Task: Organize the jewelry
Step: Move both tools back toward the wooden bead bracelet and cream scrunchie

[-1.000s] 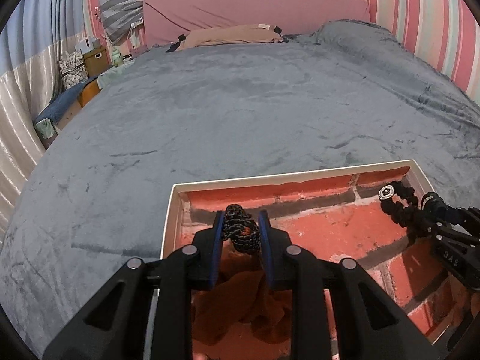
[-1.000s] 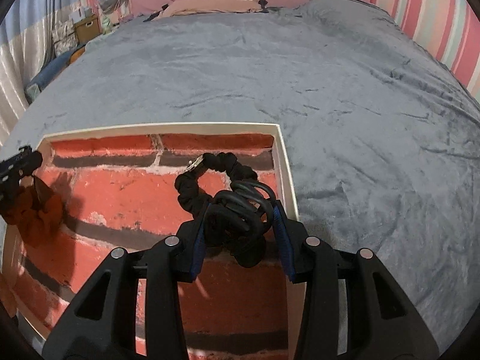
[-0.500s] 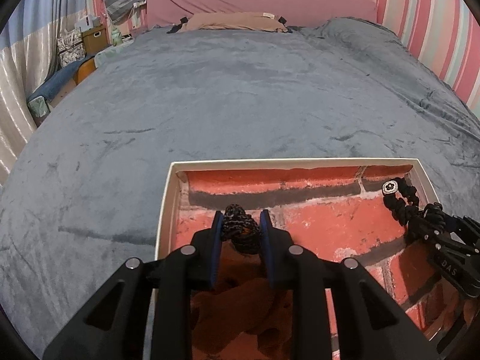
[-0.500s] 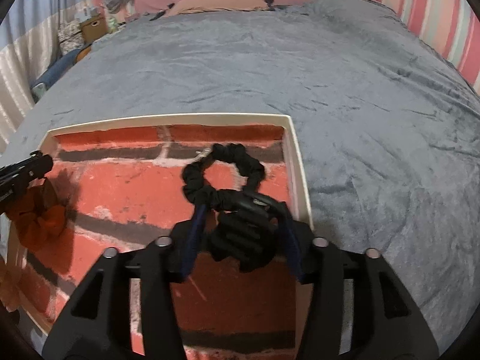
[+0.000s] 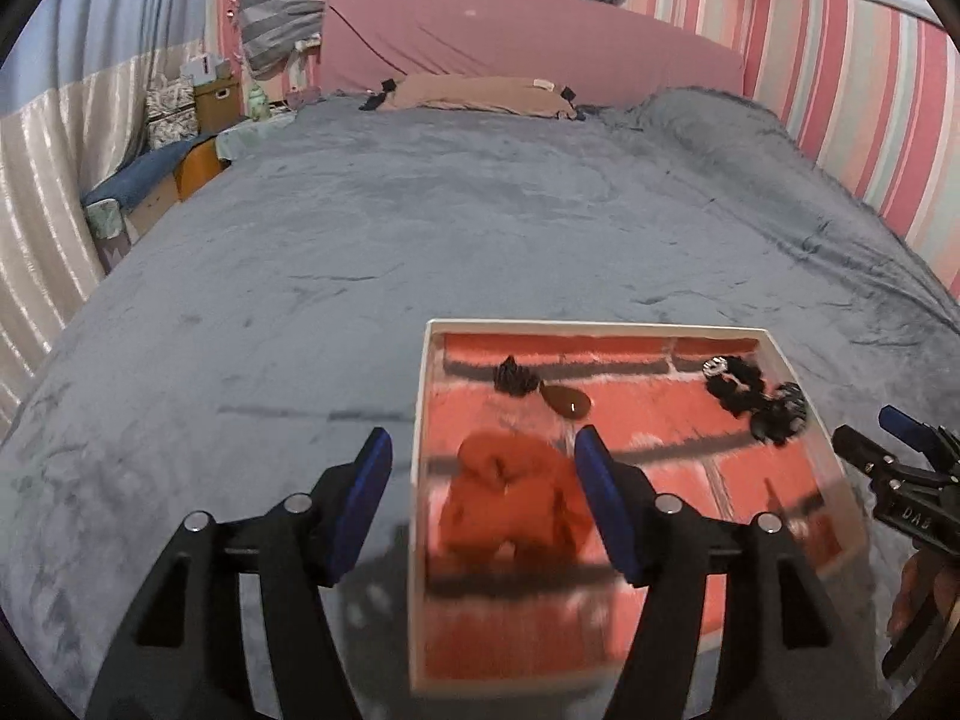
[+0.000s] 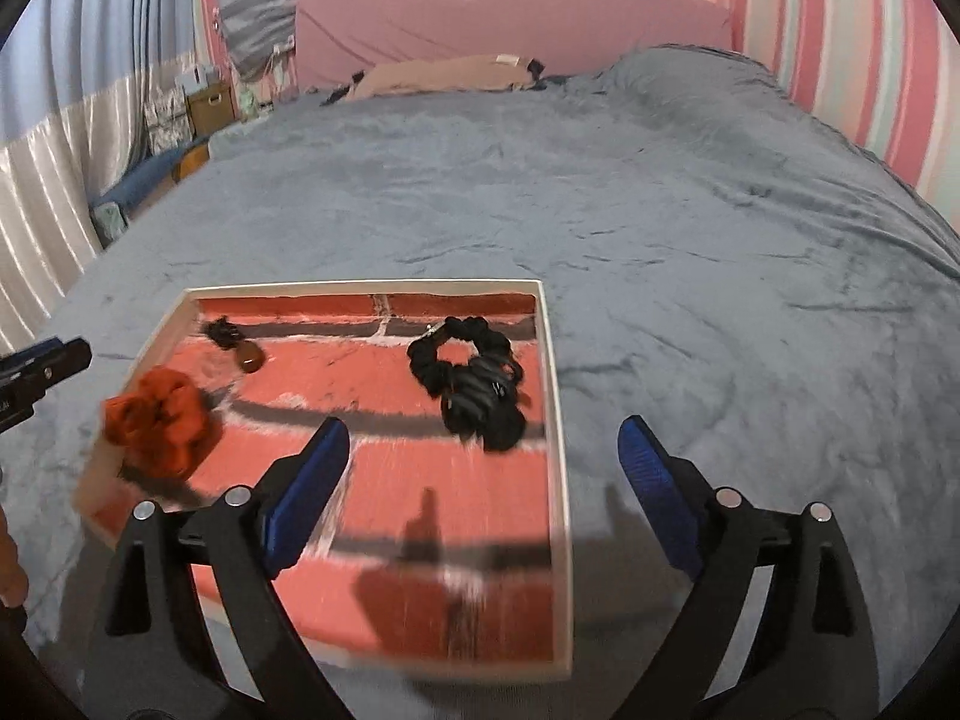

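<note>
A white-rimmed tray [image 5: 420,396] [image 6: 555,396] with a red brick-pattern floor lies on the grey bed. In it lie an orange scrunchie [image 5: 510,480] [image 6: 159,420], a small black beaded piece [image 5: 513,377] [image 6: 223,331] with a brown teardrop stone [image 5: 567,401] [image 6: 249,357], and a black scrunchie with a black clip [image 5: 756,402] [image 6: 474,375]. My left gripper [image 5: 483,501] is open and empty, above the tray's left rim. My right gripper [image 6: 483,495] is open and empty, above the tray's near right part. Each gripper shows at the edge of the other's view.
The grey blanket [image 5: 480,210] covers the bed all around the tray. A pink headboard [image 5: 528,54] and tan pillow [image 5: 474,93] are at the far end. Boxes and clutter [image 5: 198,102] stand beyond the bed's left side. A striped wall [image 6: 858,36] is on the right.
Both grippers have opened and pulled back and up from the tray. The left let go of the black beaded piece; the right let go of the black clip and scrunchie.
</note>
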Demonstrator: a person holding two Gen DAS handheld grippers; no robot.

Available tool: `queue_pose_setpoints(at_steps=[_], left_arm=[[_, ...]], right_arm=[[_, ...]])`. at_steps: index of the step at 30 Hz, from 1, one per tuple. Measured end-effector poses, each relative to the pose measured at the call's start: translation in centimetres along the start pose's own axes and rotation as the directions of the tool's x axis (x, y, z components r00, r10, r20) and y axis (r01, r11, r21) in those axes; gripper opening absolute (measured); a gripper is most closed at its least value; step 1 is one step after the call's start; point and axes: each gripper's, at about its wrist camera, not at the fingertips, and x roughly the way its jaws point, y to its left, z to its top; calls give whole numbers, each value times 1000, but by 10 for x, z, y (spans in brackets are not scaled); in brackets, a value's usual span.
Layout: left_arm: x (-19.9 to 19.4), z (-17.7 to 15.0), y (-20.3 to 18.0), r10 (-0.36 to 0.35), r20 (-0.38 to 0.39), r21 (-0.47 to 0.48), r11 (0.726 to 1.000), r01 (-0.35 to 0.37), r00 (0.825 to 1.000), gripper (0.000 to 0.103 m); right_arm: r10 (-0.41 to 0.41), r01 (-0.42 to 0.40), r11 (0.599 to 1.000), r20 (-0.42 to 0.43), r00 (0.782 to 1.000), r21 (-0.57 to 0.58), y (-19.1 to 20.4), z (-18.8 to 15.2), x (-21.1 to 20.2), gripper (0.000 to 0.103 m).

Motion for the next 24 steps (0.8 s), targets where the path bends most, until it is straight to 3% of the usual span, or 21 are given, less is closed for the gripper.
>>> queue_pose_setpoints(at_steps=[6, 13, 24], left_arm=[[-85, -41, -5, 23, 33, 32, 999, -24, 999, 72], [-165, -81, -9, 22, 52, 50, 998, -25, 998, 73], [-248, -137, -2, 29, 88, 39, 999, -32, 996, 83]], right_arm=[[10, -10, 1000, 52, 999, -4, -7, -21, -91, 90], [14, -13, 1000, 102, 995, -15, -19, -39, -191, 92], [-27, 33, 999, 204, 979, -26, -40, -64, -327, 99]])
